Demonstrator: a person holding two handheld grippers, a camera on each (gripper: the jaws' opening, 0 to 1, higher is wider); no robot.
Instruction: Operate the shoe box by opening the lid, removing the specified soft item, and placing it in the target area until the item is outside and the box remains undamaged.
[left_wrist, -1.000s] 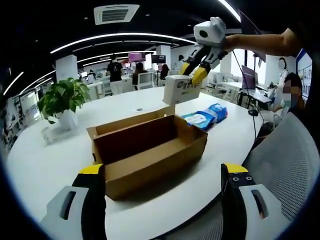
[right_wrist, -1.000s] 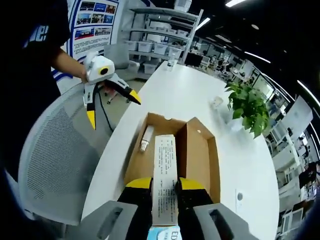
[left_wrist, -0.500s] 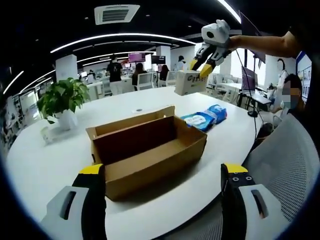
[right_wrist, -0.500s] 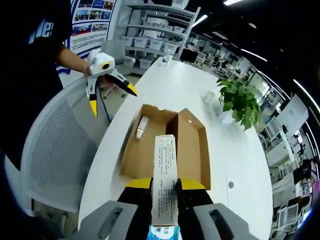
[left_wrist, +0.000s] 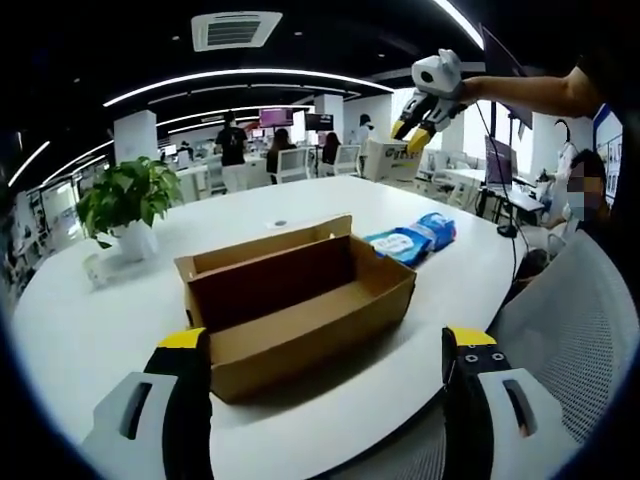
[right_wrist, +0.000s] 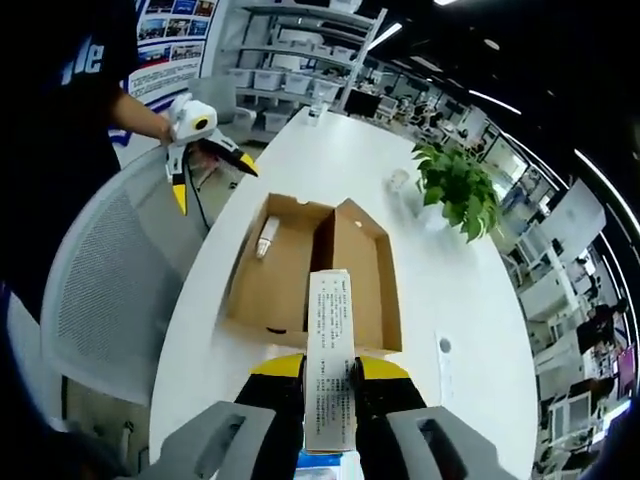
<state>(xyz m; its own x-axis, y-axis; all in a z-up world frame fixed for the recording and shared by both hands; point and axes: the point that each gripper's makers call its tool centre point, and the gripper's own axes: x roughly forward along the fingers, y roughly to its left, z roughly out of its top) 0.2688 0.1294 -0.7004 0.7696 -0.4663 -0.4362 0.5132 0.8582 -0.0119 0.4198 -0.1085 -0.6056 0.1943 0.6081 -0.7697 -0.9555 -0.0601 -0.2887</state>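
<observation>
Right gripper (right_wrist: 328, 375) clamped on white printed carton (right_wrist: 329, 355), high above open shoe box (right_wrist: 315, 275). Left gripper (left_wrist: 325, 345) jaws wide, empty.

Bright ceiling strip lights (left_wrist: 250, 75), glare on table (left_wrist: 90, 330); sharp centre, fisheye-bent edges.

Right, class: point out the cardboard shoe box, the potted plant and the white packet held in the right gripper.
Cardboard shoe box (left_wrist: 300, 318): left gripper view, front outer wall.
Potted plant (left_wrist: 122, 196): left gripper view, green leaves.
White packet (right_wrist: 329, 352): right gripper view, printed face between the jaws.
</observation>
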